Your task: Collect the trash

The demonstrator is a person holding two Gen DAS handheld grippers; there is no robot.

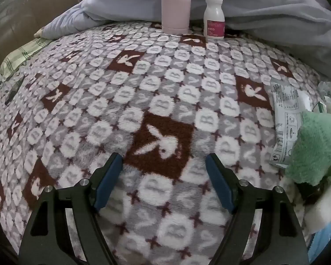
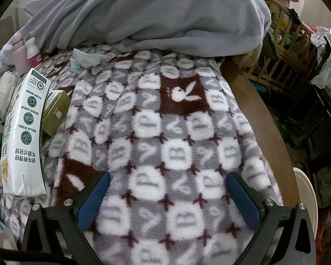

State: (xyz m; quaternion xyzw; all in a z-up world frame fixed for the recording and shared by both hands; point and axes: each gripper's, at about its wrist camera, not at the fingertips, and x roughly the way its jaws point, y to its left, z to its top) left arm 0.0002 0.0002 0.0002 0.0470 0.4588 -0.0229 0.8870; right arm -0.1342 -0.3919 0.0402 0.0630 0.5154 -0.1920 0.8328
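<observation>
My left gripper (image 1: pixel 164 156) is open and empty, low over a fleece blanket (image 1: pixel 143 92) with a rabbit pattern. A white printed wrapper (image 1: pixel 286 119) lies at its right, partly under a green fuzzy cloth (image 1: pixel 313 148). My right gripper (image 2: pixel 167 176) is open and empty over the same blanket (image 2: pixel 170 145). A white milk carton (image 2: pixel 25 137) lies on its side at the left, with a small olive box (image 2: pixel 56 112) beside it. A crumpled white tissue (image 2: pixel 85 60) lies farther back.
A pink flask (image 1: pixel 176 11) and a white pill bottle (image 1: pixel 214 17) stand at the far edge against a grey-blue quilt (image 1: pixel 264 11). In the right wrist view a wooden bed edge (image 2: pixel 260 114) runs down the right, with clutter, a plastic bag (image 2: pixel 328 59) and a white bin rim (image 2: pixel 306 190) beyond.
</observation>
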